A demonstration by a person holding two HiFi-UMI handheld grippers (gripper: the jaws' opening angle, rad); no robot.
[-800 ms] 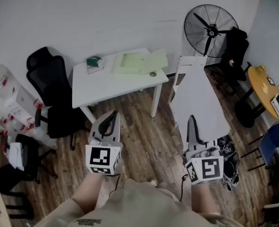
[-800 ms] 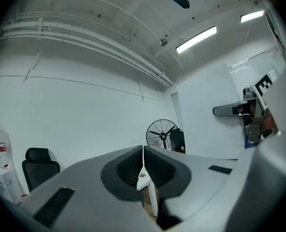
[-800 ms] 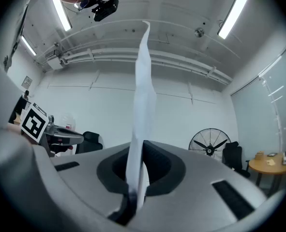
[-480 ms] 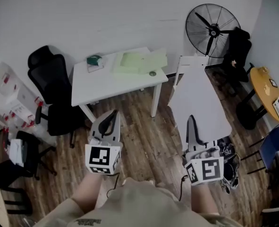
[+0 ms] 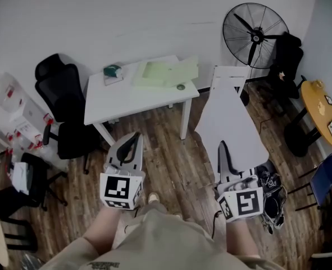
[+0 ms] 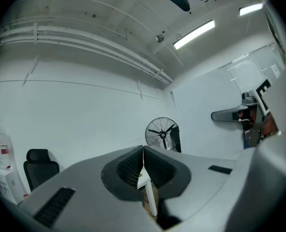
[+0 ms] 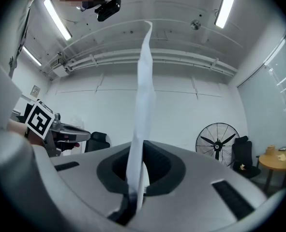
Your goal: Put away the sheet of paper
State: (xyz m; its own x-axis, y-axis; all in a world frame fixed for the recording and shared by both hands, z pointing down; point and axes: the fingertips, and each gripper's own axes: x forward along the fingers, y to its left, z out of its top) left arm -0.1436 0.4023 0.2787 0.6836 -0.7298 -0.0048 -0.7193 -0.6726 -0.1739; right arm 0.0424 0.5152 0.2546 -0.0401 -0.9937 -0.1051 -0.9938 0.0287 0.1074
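A white sheet of paper (image 5: 233, 117) stands up from my right gripper (image 5: 223, 148), which is shut on its lower edge; it reaches toward the fan. In the right gripper view the sheet of paper (image 7: 145, 100) shows edge-on, rising from between the closed pads of the right gripper (image 7: 142, 151). My left gripper (image 5: 134, 136) is held level beside it, to the left, over the wooden floor. In the left gripper view the left gripper (image 6: 143, 151) has its pads pressed together with nothing between them.
A white table (image 5: 115, 103) stands ahead, carrying pale green sheets (image 5: 166, 72) and a small dark green item (image 5: 112, 72). A black office chair (image 5: 64, 106) is left of it. A standing fan (image 5: 253, 35), a round yellow table (image 5: 323, 108) and shoes (image 5: 272, 187) are to the right.
The right gripper and the sheet have drifted slightly left, and the view has shifted a little. A foot now shows between the grippers. Both grippers stay closed.
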